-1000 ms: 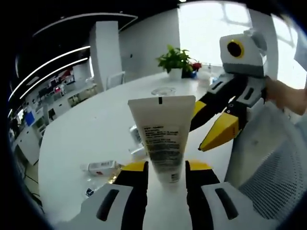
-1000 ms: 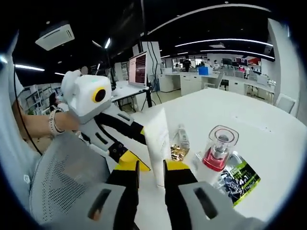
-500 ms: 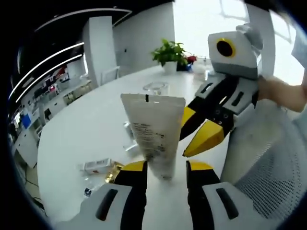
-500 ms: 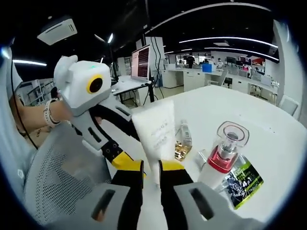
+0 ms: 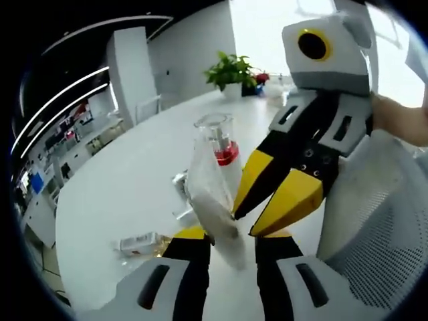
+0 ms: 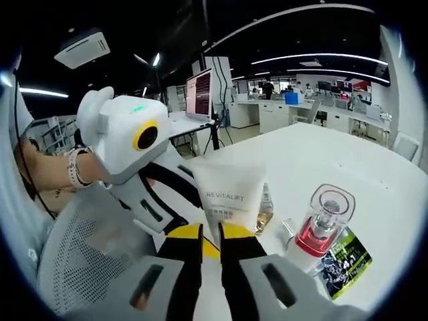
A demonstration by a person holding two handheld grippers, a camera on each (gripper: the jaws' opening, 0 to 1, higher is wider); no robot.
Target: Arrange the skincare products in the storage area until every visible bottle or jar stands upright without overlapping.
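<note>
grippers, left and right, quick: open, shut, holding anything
left gripper: shut on the white tube.
right gripper: shut on the same white tube.

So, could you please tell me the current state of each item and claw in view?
white tube: upright, crimped end up, pinched in both claws.
pump bottle: upright, clear cap on.
small clear bottle: lying flat on the table.
green sachet: lying flat.
left claw: shut on the tube.
right claw: shut on the tube.
</note>
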